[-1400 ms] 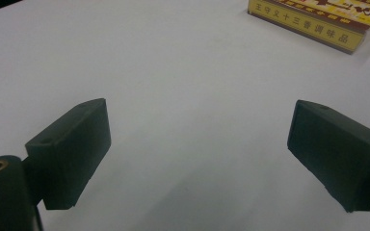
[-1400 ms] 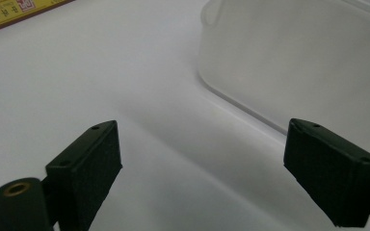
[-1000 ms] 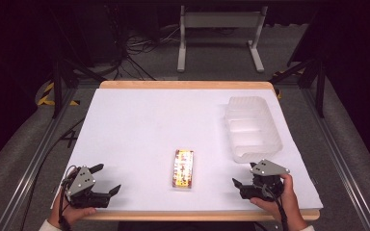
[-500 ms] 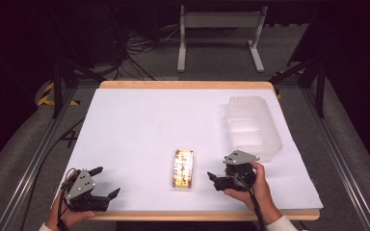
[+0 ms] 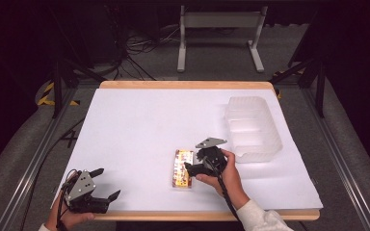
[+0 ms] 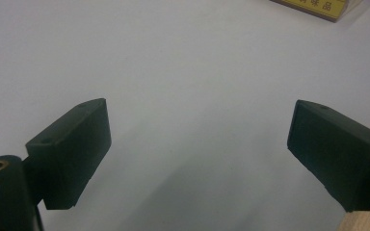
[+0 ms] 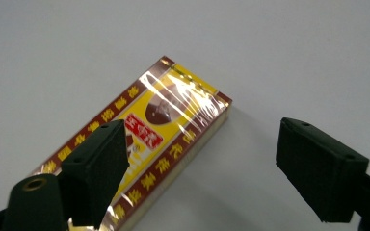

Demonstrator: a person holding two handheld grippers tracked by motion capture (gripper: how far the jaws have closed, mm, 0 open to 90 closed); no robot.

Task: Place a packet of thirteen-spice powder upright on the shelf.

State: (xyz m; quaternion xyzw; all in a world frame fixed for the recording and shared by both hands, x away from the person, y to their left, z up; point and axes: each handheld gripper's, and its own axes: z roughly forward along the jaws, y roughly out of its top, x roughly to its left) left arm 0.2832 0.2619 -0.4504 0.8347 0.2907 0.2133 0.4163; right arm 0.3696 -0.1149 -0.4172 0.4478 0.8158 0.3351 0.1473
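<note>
while my left gripper [image 5: 102,183] sat near the table's [image 5: 139,120] front left corner, jaws wide apart with nothing between them, my right gripper [image 5: 191,168] hovered at the box [image 5: 182,168]. that shiny yellow and red-brown box lay flat on the white top, near the front and about mid-width, with the clear tray [image 5: 252,127] off to its right. from the right gripper view, the jaws stood open, one over the box [image 7: 173,120], the other over bare table beside it, and neither pressed on it.
</note>
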